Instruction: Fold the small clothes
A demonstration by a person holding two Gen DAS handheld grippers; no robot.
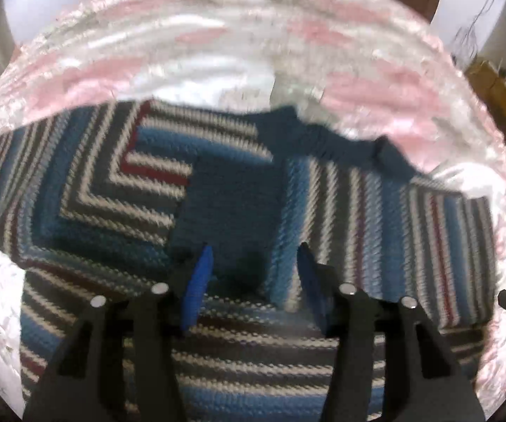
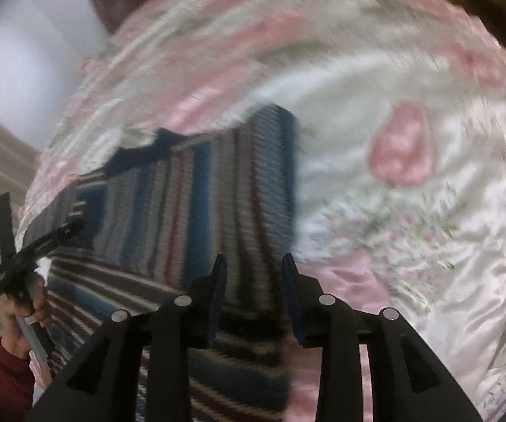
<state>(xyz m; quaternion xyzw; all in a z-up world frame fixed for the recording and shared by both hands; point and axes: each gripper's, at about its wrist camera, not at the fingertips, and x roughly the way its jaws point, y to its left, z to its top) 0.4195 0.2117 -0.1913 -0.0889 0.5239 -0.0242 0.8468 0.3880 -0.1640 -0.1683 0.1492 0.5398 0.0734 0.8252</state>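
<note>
Both grippers, left gripper [image 1: 254,263] and right gripper [image 2: 253,274], are hovering wide open, empty, over the striped sweater [image 1: 119,190] lying on the pink bedspread [image 1: 376,81].

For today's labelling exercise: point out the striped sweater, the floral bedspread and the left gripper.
striped sweater [image 1: 232,207]: left wrist view, plain blue panel.
floral bedspread [image 2: 400,144]: right wrist view, pink flower.
left gripper [image 1: 253,256]: left wrist view, between fingertips.

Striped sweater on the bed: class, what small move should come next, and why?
Probably lower the open right gripper onto the striped sweater edge and close. Both sleeves look folded in on the bedspread, and the left gripper is open too, gripping nothing.
</note>
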